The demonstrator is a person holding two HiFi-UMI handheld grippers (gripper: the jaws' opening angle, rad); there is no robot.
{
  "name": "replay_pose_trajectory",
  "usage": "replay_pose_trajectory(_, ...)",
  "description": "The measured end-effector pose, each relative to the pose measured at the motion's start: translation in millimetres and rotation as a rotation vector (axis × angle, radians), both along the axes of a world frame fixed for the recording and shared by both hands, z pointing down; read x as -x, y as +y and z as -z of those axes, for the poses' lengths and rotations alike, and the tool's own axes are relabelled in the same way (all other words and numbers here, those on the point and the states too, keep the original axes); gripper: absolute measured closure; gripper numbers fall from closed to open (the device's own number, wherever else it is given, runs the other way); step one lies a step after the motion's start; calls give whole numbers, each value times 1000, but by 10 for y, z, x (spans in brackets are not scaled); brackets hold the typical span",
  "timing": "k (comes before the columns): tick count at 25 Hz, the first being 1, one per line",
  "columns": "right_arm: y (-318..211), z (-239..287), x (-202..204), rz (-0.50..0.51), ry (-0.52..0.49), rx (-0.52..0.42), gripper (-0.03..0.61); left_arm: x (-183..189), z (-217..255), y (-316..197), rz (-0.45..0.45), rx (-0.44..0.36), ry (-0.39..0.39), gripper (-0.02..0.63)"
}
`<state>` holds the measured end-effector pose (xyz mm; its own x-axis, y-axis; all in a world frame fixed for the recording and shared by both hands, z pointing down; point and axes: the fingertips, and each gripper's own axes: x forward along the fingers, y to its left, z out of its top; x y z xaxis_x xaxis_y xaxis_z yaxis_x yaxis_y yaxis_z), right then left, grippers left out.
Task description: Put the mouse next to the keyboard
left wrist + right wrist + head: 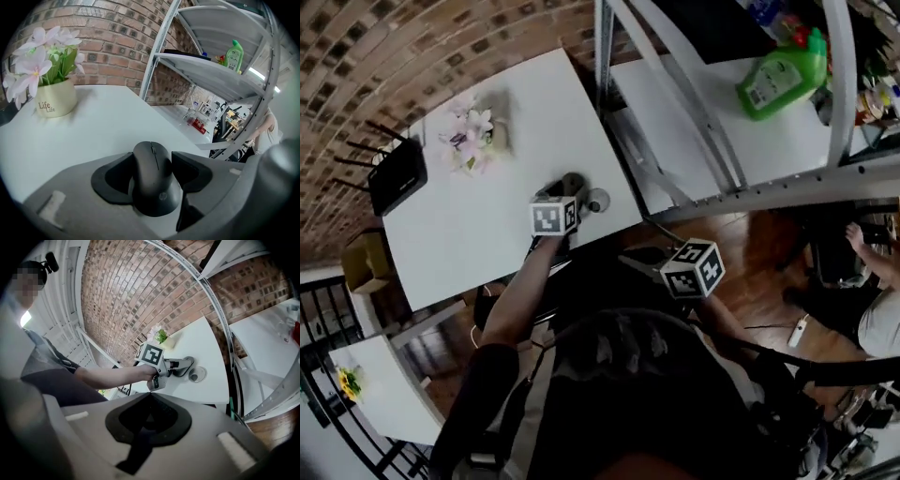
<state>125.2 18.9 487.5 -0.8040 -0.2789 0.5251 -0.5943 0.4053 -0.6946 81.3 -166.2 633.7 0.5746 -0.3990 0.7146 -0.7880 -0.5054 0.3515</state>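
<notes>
A black mouse (154,180) sits between the jaws of my left gripper (153,159), and both dark pads press its sides. It is just above or on the white table (103,133); I cannot tell which. In the head view the left gripper (570,186) reaches over the table's near right corner. My right gripper (149,397) is shut with nothing in it, held off the table over the wooden floor, and only its marker cube (694,267) shows from the head. I see no keyboard for certain.
A flower pot (473,136) stands at the table's far side and a black box with antennas (397,175) at its left end. A small round thing (598,200) lies right of the left gripper. A metal shelf (731,178) with a green bottle (783,73) stands to the right.
</notes>
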Motion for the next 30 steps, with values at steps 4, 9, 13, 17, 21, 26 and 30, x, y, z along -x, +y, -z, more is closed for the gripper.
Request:
replay_pose_trajectory(4,-201,-114,-50,-43,83,-49,572,-227,11,-295,-71,-60,48,347)
replay_pose_trajectory(9,-252,-253,20,-11,99,-61,572,-278,-6,-306,-80,-76,65,347)
replay_pose_trajectory(13,-31,-309,532,136,-26,5,572,695,-301,3,84,-25,-37,347)
replay_pose_trajectory(17,9,-222,275,74,-3,-1,572,441,-231,-5,46,-28,-16,347)
replay_pose_trajectory(21,76,-194,213,48,-1,1,572,419,-195,39,44,-23,-13,347)
replay_pose_trajectory(26,138,-165,270,48,-5,-12,572,429,-170,51,31,-24,-16,347)
replay_pose_trajectory(30,174,-147,232,41,15,-27,572,428,-168,67,37,-19,-11,347)
